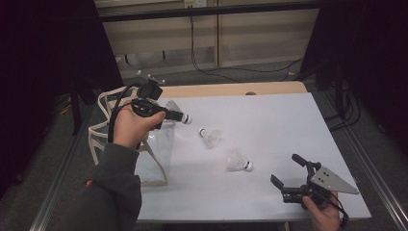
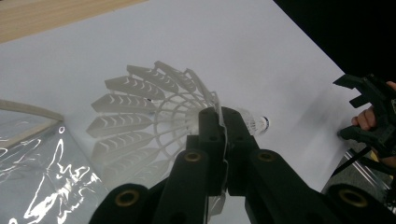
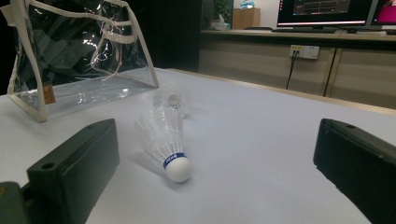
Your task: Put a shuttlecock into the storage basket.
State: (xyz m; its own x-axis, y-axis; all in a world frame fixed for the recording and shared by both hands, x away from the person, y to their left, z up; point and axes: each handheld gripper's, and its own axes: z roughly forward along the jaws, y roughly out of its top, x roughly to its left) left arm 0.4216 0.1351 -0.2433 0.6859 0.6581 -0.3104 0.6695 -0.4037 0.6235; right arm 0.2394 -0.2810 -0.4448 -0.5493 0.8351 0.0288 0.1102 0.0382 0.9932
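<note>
Glossy clear plastic bag (image 3: 84, 60); matt white tabletop (image 1: 269, 125).

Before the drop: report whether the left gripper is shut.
Shut: the left gripper pinches the shuttlecock by its skirt.

The high view looks forward and down on the whole table (image 1: 269, 192). The left gripper view peers close along its jaws at a shuttlecock (image 2: 140, 116). The right gripper view skims low; both share the bag (image 3: 79, 56).
</note>
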